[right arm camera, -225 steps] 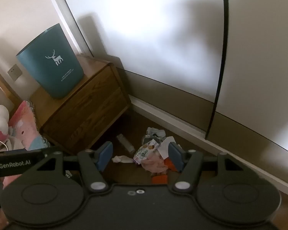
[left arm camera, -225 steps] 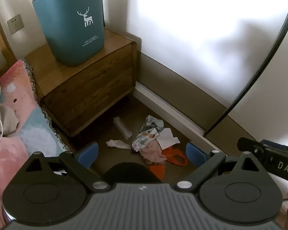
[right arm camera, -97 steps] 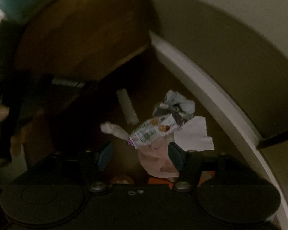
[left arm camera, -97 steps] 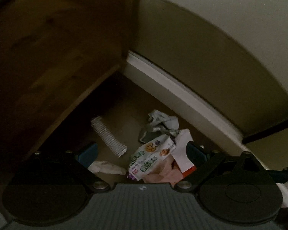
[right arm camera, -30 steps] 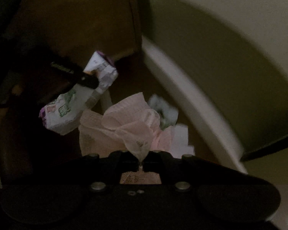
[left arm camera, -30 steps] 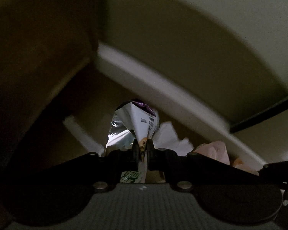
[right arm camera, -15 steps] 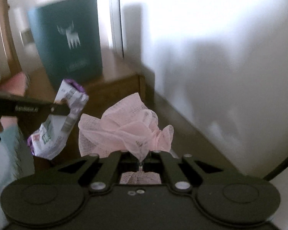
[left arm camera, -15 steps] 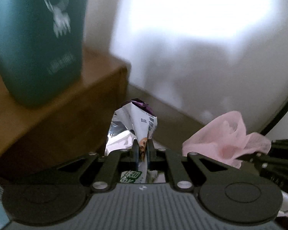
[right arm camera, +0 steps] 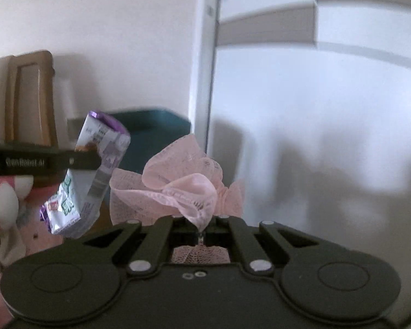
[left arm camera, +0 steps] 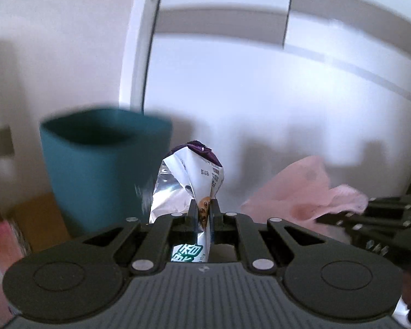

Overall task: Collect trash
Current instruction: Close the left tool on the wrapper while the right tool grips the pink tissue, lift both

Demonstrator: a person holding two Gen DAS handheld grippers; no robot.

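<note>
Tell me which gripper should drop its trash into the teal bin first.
Left, probably. The left gripper, shut on the snack wrapper, sits nearer the teal bin; the right gripper with the pink mesh is farther.

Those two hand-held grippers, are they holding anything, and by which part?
Left hand-held gripper: snack wrapper, pinched at its side edge. Right hand-held gripper: pink mesh bag, pinched by one bunched fold.
</note>
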